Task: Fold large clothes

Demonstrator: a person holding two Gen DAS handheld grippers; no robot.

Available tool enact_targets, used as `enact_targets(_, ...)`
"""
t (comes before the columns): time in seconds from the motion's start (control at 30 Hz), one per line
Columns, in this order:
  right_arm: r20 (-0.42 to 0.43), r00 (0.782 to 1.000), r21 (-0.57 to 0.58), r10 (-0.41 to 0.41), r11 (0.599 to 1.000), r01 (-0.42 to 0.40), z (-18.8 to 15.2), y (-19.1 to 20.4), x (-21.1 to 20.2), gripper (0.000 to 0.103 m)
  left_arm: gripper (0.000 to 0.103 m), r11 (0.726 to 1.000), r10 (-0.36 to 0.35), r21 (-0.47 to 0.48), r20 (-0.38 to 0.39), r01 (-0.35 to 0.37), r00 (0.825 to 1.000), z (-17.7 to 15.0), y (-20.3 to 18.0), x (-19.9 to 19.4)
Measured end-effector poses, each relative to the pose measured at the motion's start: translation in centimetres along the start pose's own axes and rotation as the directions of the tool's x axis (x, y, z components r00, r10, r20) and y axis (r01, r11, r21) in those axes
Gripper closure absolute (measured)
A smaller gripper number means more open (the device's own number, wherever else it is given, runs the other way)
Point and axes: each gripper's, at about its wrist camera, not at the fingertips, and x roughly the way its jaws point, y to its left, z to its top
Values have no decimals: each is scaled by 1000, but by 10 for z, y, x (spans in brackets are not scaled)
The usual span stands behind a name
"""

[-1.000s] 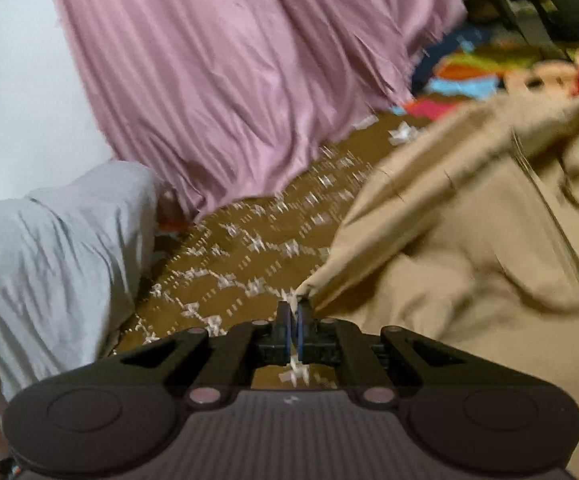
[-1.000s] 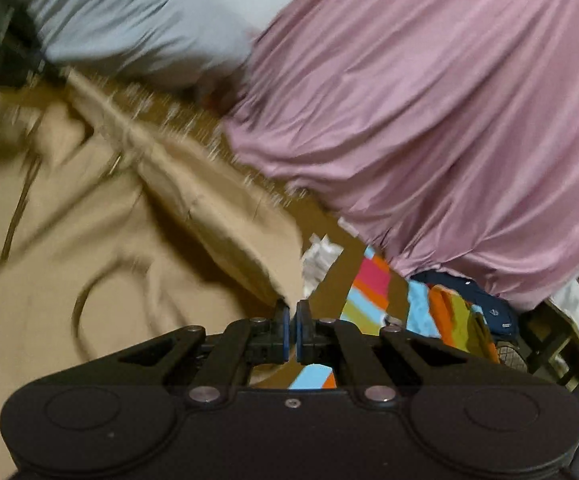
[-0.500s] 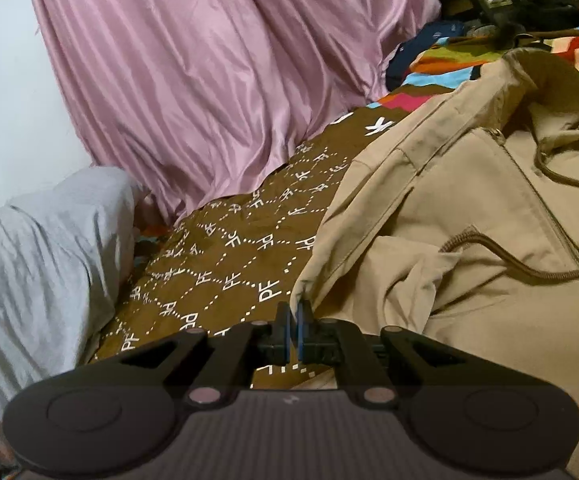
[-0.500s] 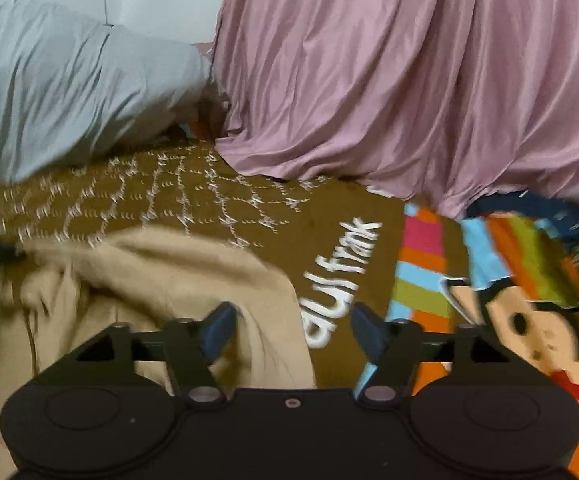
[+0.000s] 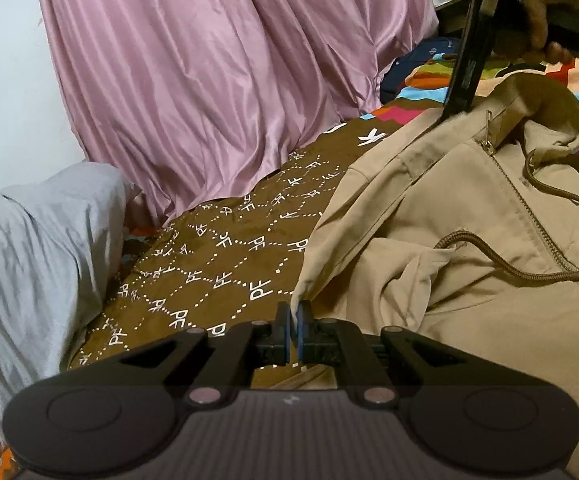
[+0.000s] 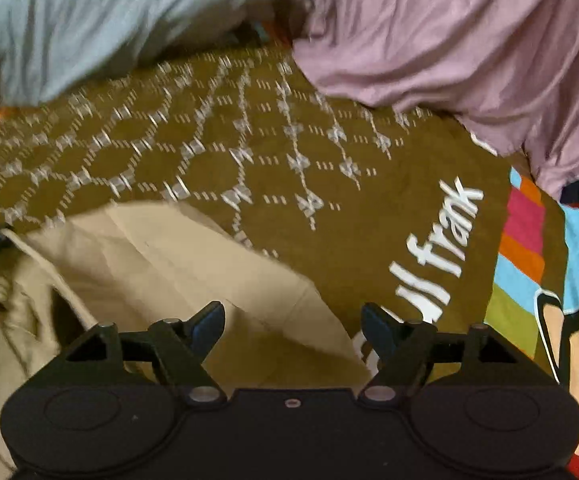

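The large tan hooded zip-front jacket point(image 5: 469, 248) lies spread on a brown bedcover printed with white dotted hexagons and letters point(image 5: 225, 248), its hood toward the far end and a brown braided drawcord point(image 5: 501, 264) looping across its chest. The metal zip point(image 5: 529, 216) runs down the front, and its pull sits near the collar.

The left gripper point(image 5: 294, 316) has its fingers pressed together on a corner of the jacket's near edge, and the cloth rises in a small peak from between the blue pads.

The right gripper point(image 6: 293, 324) hangs over the jacket's shoulder edge with its fingers well apart; its jaws have just been closing a little after springing open, and the tan cloth lies below them, not pinched. In the left wrist view the same tool shows as a dark bar held by a hand point(image 5: 537, 20) above the hood.

No bin, basket or other container shows in either view; the jacket rests only on the bedding.

Beyond the brown cover, a bright striped cartoon-monkey sheet point(image 6: 549, 280) lies at the right. A pleated mauve satin cloth point(image 5: 217, 80) hangs at the back, and a pale grey crumpled cloth point(image 5: 37, 248) sits at the left beside it.
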Motion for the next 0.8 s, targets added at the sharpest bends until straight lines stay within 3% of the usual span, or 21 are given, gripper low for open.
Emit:
enact_targets(0.03,-21,1000,15,-22,1000,22,0,0,7,46,99,1000,-3,4,-4,3,1000,1,0,-1)
enact_targets(0.07,-32,999,47,-42,998,43,-1,-1,12,75,99,1000,-12,6,-9,12,1000,2,0,-2)
enact_targets(0.1,-32,998,81,-53,995,56,-2,-2,14,86,99,1000,-23,4,-18,23,1000,3,1,-3)
enact_targets(0.23,107,987,112,-116,988,104,-5,10,-12,92,90,993,-105,-67,-76,100,992,12,15,-16)
enact_targets(0.33,231,957,113,-176,982,153,-7,19,-50,93,90,978,-168,-132,-51,161,984,18,29,-44)
enact_targets(0.43,362,905,48,-223,974,221,-20,39,-97,93,90,954,-247,-175,0,243,969,23,38,-84)
enact_targets(0.53,470,849,-35,-243,956,293,-42,70,-141,93,90,904,-361,-222,58,365,931,30,33,-124)
enact_targets(0.6,538,804,-95,-253,930,356,-63,95,-166,93,90,879,-402,-254,59,404,914,33,26,-144)
enact_targets(0.67,607,752,-176,-258,879,443,-91,125,-189,93,89,854,-439,-275,71,441,896,33,19,-164)
enact_targets(0.73,660,709,-247,-249,819,518,-118,154,-206,93,84,847,-445,-293,68,444,893,29,17,-185)
enact_targets(0.8,713,664,-333,-225,725,603,-154,185,-218,93,82,838,-453,-312,59,448,889,19,20,-205)
